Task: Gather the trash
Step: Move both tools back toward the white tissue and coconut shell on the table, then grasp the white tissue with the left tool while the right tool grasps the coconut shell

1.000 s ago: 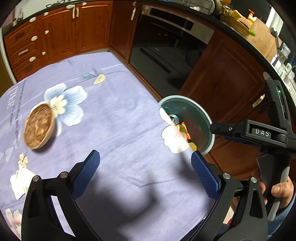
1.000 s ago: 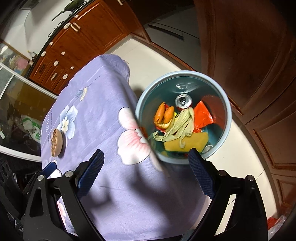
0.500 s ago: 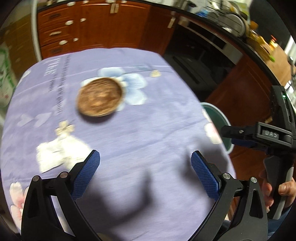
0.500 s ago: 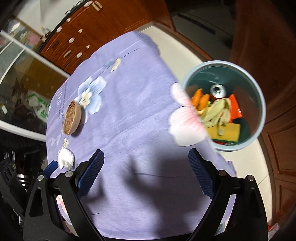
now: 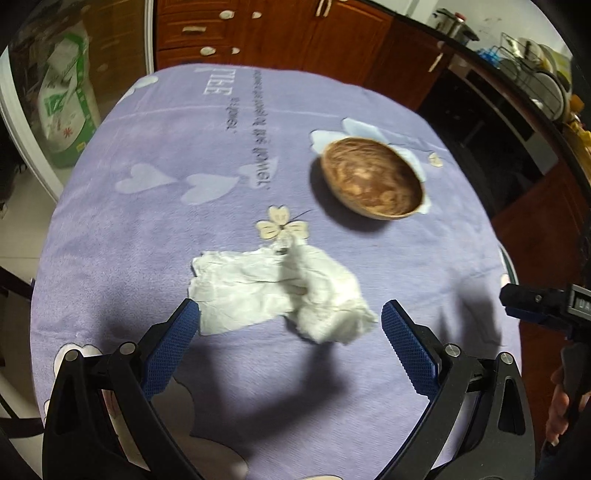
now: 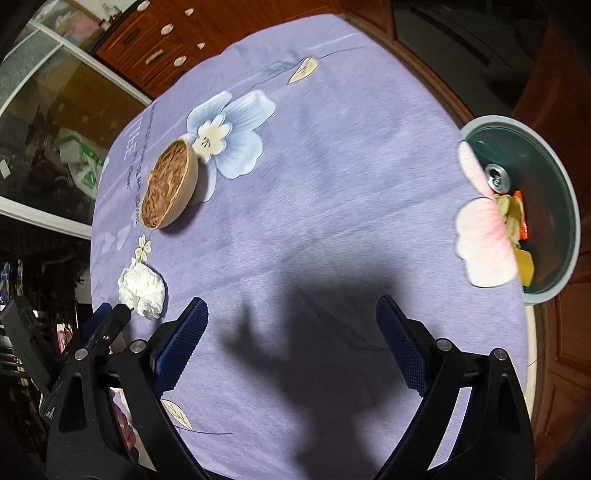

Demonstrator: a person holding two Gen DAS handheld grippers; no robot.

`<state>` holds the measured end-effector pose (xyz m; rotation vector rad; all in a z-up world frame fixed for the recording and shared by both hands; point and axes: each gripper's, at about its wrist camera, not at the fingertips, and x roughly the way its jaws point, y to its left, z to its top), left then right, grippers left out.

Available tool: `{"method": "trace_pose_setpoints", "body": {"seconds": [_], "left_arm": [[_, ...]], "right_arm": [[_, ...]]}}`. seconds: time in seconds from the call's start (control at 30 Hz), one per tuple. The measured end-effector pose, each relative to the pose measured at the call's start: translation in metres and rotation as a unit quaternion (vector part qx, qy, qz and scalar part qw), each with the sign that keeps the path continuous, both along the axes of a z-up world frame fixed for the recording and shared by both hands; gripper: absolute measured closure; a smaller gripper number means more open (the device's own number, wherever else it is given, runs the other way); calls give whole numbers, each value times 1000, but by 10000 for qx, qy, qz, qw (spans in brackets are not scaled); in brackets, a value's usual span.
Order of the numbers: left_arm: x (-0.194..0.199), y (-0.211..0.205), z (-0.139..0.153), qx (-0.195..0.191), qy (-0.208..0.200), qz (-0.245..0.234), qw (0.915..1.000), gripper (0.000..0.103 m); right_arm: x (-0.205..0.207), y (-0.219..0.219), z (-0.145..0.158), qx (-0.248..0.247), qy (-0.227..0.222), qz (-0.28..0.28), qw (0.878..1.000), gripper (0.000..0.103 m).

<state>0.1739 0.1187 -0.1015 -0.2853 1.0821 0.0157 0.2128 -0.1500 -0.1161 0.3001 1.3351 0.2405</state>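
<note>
A crumpled white tissue (image 5: 280, 291) lies on the purple flowered tablecloth (image 5: 221, 177). My left gripper (image 5: 288, 339) is open and empty, just short of the tissue, its blue pads on either side. The tissue also shows in the right wrist view (image 6: 142, 290) at the far left. My right gripper (image 6: 290, 347) is open and empty above the cloth. A blue trash bin (image 6: 561, 206) stands on the floor by the table's right edge and holds a can (image 6: 496, 179), peels and wrappers.
A wooden bowl (image 5: 371, 177) sits on the cloth beyond the tissue; it also shows in the right wrist view (image 6: 170, 184). Wooden cabinets (image 5: 280, 33) line the back. A green and white bag (image 5: 66, 99) stands on the floor at the left.
My left gripper has swung left, from the bin side to face the tissue and bowl. My right gripper has swung from over the bin to over the table.
</note>
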Motion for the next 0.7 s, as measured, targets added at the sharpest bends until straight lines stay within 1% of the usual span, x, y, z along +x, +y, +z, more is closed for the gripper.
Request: {"method": "trace_pose_setpoints", "body": {"seconds": [0.2, 0.37, 0.5, 0.53, 0.57, 0.6, 0.63, 0.7], "left_arm": [[10, 3, -19, -33, 228, 22, 9997, 4], [19, -7, -23, 107, 174, -124, 9997, 4], [20, -17, -23, 2, 20, -321, 9995, 5], [19, -21, -23, 17, -68, -388, 9992, 16], [19, -24, -21, 85, -115, -429, 9990, 23], [19, -26, -21, 149, -146, -481, 9986, 38], [19, -27, -20, 110, -179, -513, 9985, 57], [21, -23, -21, -199, -148, -518, 9984, 79]], "right_arm": [[11, 8, -7, -49, 77, 57, 9999, 15], [19, 10, -13, -33, 157, 53, 9999, 15], [24, 12, -18, -25, 200, 64, 9998, 15], [25, 13, -19, -21, 209, 70, 9998, 15], [27, 14, -20, -17, 229, 78, 9997, 15], [28, 15, -21, -15, 243, 87, 9997, 15], [29, 17, -22, -11, 254, 97, 9996, 15], [32, 22, -23, -27, 246, 138, 9996, 15]]}}
